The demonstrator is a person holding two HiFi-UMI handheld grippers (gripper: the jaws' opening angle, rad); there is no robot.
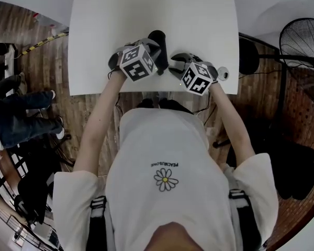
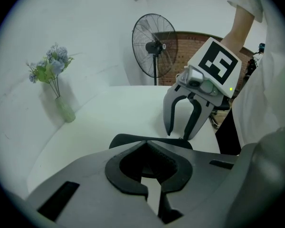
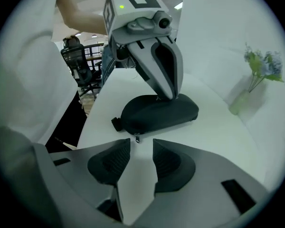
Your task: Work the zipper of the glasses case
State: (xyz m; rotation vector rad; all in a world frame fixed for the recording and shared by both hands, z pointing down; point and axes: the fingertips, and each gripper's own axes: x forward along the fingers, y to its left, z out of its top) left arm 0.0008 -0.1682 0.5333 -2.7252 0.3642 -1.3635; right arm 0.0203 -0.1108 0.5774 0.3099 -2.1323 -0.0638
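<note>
The glasses case [image 3: 159, 113] is laid flat on the white table [image 3: 218, 141], towards the edge nearest the person, and appears zipped shut. Its zipper pull [image 3: 137, 137] is seen at the near end, beside a small tab, and is not yet taken. The case is steadied from above by the left gripper [image 3: 169, 95], its jaws pressed together with the tips on the lid. The right gripper [image 3: 141, 151] is held spread just short of the pull, with nothing between its pads. The whole zipper run is judged to remain.
</note>
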